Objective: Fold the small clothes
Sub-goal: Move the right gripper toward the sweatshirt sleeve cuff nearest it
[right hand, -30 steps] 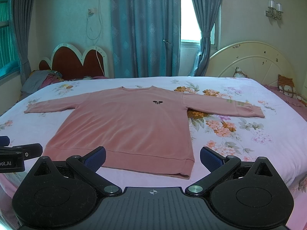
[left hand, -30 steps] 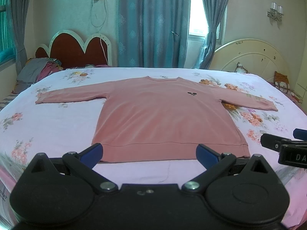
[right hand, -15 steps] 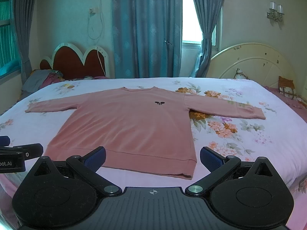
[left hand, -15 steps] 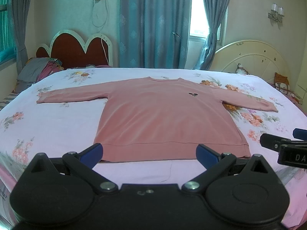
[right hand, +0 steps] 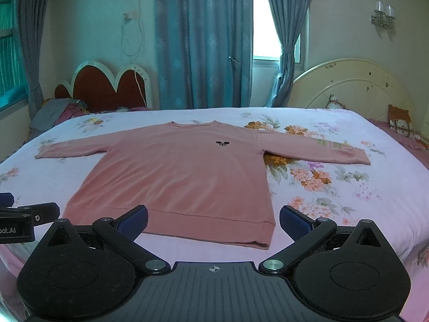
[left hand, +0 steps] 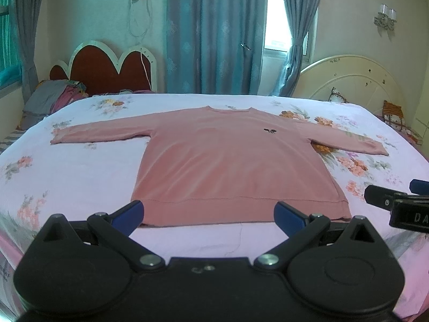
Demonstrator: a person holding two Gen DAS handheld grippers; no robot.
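Both grippers are held level and side by side at the near edge of the bed [left hand: 67, 177]. The left gripper [left hand: 209, 213] and right gripper [right hand: 213, 221] are spread wide, nothing grasped. The pink sweatshirt [right hand: 182, 177] is laid flat, sleeves outstretched, hem nearest.

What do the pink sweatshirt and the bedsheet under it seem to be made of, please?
The pink sweatshirt looks like a soft, matte knit, perhaps cotton fleece: it lies limp with gentle ripples and a ribbed hem. The bedsheet looks like thin woven fabric with a printed floral pattern, smooth and matte; the exact fibre cannot be told.
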